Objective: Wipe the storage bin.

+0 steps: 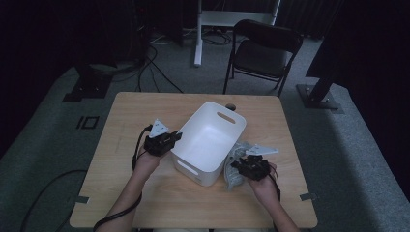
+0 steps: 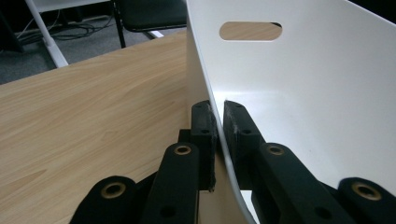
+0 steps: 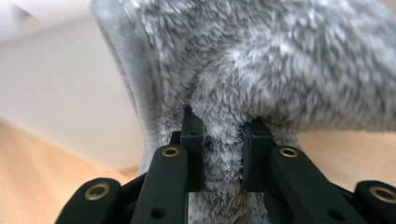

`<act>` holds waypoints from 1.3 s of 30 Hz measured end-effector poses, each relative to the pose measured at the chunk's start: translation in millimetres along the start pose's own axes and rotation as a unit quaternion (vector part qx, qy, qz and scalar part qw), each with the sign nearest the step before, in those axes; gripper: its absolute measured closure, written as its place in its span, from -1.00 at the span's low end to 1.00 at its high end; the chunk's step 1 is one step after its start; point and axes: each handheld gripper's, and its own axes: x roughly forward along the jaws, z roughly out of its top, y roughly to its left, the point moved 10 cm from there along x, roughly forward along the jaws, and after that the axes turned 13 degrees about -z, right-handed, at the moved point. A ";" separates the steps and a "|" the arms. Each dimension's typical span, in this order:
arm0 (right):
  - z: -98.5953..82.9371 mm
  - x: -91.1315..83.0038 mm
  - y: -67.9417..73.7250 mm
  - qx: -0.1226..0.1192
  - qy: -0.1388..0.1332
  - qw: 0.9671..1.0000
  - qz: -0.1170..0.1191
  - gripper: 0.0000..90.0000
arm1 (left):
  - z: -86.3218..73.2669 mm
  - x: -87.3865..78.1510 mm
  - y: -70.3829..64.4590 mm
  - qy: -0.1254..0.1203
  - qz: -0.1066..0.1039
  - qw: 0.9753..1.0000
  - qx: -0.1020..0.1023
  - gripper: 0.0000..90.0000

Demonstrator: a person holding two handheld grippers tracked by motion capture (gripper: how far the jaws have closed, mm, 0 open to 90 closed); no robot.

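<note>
The left gripper (image 2: 218, 109) clamps the near rim of the white plastic bin with slot handles (image 1: 212, 130), one finger inside the wall, one outside. The right gripper (image 3: 219, 128) pinches a fold of the grey fluffy cloth (image 3: 261, 70), which lies on the wooden bench (image 1: 145, 193) just right of the bin, approx. touching its wall. To do it well: the left hand steadies the bin w/o tipping it, the right lifts the cloth clear over the rim, then lets go inside.
</note>
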 end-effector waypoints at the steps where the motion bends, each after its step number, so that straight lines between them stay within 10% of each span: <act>1: 7.9 -12.4 1.2 -0.003 -0.018 1.000 0.001 0.67 | 0.1 0.1 0.2 -0.001 0.000 1.000 -0.002 0.85; 8: 31.6 -47.1 24.5 -0.018 -0.074 0.997 0.024 0.67 | 0.1 0.2 0.3 -0.003 -0.001 1.000 -0.006 0.85; 39: -16.3 24.7 15.7 -0.018 0.033 0.999 -0.007 0.67 | 0.4 1.7 -2.5 0.001 -0.005 1.000 0.001 0.83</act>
